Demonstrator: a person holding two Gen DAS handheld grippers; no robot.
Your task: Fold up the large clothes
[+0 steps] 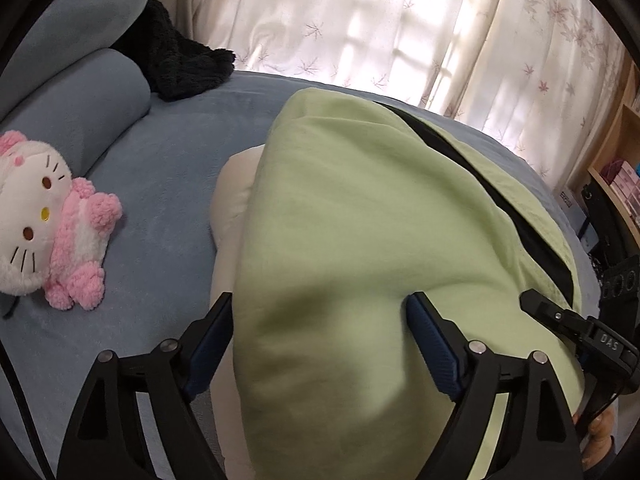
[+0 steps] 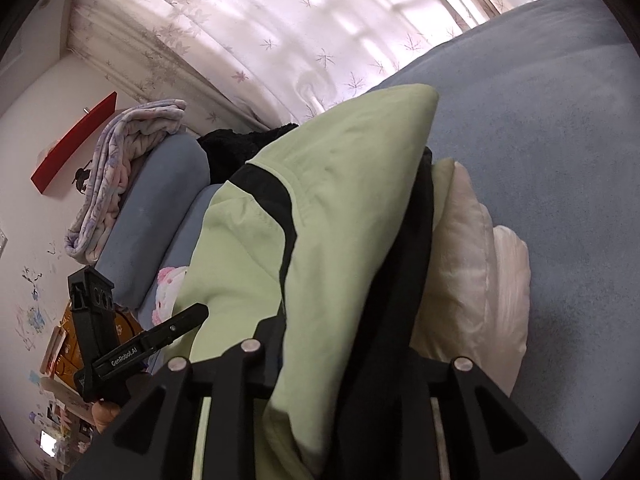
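Note:
A light green garment [image 1: 360, 200] with a black band [image 1: 480, 176] lies folded on a cream cushion [image 1: 232, 200] on the blue bed [image 1: 168, 168]. My left gripper [image 1: 320, 300] stands wide open over its near end. The fabric bulges up between the blue pads [image 1: 430, 340] without being pinched. In the right wrist view the green garment [image 2: 352, 184] and its black lining run between the fingers of my right gripper [image 2: 348, 320]. They cover the fingertips, so a grip cannot be judged. One finger of the right gripper [image 1: 536, 304] shows at the garment's right edge.
A pink and white cat plush [image 1: 48, 216] lies left of the garment, beside blue bolsters [image 1: 80, 104] and a black fuzzy cloth [image 1: 180, 60]. Curtains [image 1: 360, 20] hang behind the bed, with a wooden shelf [image 1: 624, 152] at the right. A folded pale blanket [image 2: 120, 168] tops one bolster.

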